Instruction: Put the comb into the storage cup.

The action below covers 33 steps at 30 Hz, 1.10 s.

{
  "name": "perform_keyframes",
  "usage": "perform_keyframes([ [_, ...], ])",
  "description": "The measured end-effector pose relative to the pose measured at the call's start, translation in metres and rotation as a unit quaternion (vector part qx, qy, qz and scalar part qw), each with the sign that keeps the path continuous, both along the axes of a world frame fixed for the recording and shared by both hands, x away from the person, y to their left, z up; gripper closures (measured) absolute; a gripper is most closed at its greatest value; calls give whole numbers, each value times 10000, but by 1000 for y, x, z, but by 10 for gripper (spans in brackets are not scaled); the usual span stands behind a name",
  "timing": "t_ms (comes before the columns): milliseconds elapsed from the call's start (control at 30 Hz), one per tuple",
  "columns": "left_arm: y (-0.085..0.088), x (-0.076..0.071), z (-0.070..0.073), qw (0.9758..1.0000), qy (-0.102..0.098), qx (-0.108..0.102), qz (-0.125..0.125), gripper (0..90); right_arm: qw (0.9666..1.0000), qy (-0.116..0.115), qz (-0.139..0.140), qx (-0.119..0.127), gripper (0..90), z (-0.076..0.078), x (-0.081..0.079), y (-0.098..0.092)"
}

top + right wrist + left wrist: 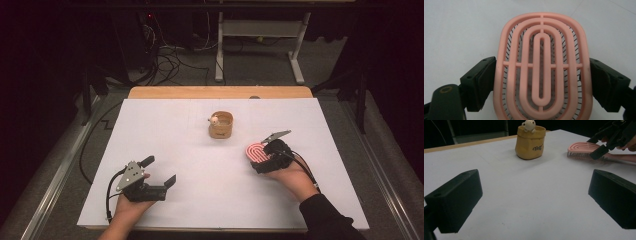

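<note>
On the white table, the biggest thing besides the hands is the yellow pot with a small figure on its rim, standing upright near the far middle, well apart from both grippers. Nearer, toward the right side, lies the pink hairbrush, bristles down on the sheet, its vented oval back facing up.

The right gripper straddles the brush head: in the right gripper view the two black pads sit at the rim on both sides, the left one touching and the right one at the edge, so the jaws look just clamped on the brush across its width. The left gripper rests low on the near left of the table, jaws wide apart with nothing between them.

The brush looks light, moulded from stiff plastic, and its open ribs suggest some give if squeezed hard. Its smooth rounded rim seems likely to slip from flat pads, so a hold across the widest part, near the cross rib, looks safest. Its thin bristles would bend easily, so a grip on the rim rather than underneath seems wiser.
</note>
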State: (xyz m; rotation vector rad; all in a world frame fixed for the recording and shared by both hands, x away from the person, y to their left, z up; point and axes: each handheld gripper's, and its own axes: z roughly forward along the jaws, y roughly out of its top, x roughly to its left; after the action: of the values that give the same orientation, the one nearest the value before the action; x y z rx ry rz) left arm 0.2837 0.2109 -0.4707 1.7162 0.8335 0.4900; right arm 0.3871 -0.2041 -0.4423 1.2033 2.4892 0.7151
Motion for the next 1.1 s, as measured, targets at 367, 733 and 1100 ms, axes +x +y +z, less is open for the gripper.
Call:
perform_keyframes([
  [367, 0, 0, 0, 10000, 1, -6, 15, 0, 10000, -32, -28, -45, 193, 0, -1, 2],
  [733, 1, 0, 0, 10000, -7, -18, 31, 0, 9999, -43, -89, -94, 193, -3, 1, 4],
  [1100, 1, 0, 0, 10000, -17, -43, 46, 0, 9999, -60, -61, -114, 196, -3, 0, 5],
])
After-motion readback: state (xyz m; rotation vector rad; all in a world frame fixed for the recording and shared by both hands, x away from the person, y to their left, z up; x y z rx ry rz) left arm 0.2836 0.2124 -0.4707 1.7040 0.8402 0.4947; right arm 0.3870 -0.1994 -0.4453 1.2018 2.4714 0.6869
